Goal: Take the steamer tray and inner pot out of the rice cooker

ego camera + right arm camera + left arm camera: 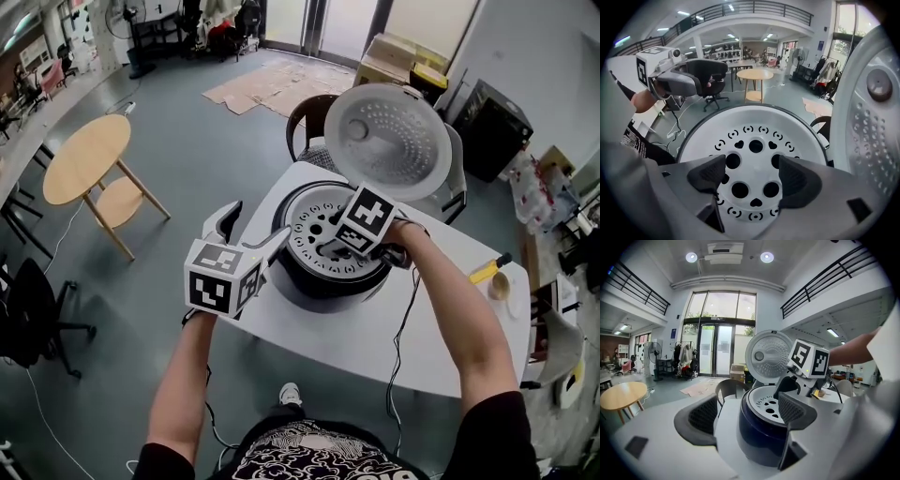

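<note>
Above the steamer tray (754, 165), right tool (751, 175) hovers (jaws apart).

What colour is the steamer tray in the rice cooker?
White steamer tray, pierced with holes; clearest in right gripper view.

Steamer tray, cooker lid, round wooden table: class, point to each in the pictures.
Steamer tray (754, 172): right gripper view, flat centre between the holes.
Cooker lid (387, 141): head view, dimpled inner face.
Round wooden table (86, 157): head view, tabletop.
</note>
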`<state>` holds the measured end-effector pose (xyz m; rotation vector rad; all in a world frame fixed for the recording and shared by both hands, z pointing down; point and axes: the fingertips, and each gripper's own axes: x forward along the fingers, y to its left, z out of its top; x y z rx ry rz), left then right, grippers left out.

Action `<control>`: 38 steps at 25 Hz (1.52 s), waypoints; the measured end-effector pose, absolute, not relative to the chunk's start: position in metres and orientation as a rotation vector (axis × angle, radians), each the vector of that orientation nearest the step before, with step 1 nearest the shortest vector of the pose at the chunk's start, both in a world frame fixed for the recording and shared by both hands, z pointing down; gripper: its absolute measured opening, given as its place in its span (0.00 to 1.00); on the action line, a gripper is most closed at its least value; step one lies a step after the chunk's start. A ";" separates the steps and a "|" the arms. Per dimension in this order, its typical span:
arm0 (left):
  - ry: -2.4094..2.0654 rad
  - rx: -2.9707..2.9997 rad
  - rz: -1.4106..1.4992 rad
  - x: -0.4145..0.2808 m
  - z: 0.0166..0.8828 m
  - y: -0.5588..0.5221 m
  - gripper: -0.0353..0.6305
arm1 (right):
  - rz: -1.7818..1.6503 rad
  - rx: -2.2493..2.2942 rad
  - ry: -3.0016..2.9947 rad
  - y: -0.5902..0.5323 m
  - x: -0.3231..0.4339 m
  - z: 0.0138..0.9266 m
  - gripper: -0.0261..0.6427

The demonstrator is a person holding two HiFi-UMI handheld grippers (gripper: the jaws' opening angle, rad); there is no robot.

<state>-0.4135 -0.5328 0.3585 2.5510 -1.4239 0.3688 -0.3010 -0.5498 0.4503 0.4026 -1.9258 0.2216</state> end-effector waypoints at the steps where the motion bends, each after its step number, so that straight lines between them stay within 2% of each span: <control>1: -1.419 2.551 0.371 -0.413 0.362 -0.536 0.65 | 0.235 0.388 -1.914 -0.552 -0.301 0.455 0.59; 7: -1.418 2.535 0.373 -0.425 0.368 -0.543 0.65 | 0.319 0.332 -1.846 -0.557 -0.309 0.471 0.58; 10: -1.426 2.522 0.374 -0.431 0.373 -0.544 0.65 | 0.341 0.320 -1.797 -0.558 -0.307 0.479 0.54; 21: -1.447 2.508 0.383 -0.440 0.371 -0.535 0.65 | 0.330 0.283 -1.730 -0.554 -0.307 0.481 0.50; 31: -1.452 2.546 0.340 -0.442 0.338 -0.493 0.65 | 0.234 0.303 -1.731 -0.518 -0.316 0.419 0.49; 38: -1.388 2.632 0.311 -0.400 0.305 -0.464 0.65 | 0.220 0.385 -1.739 -0.479 -0.276 0.371 0.48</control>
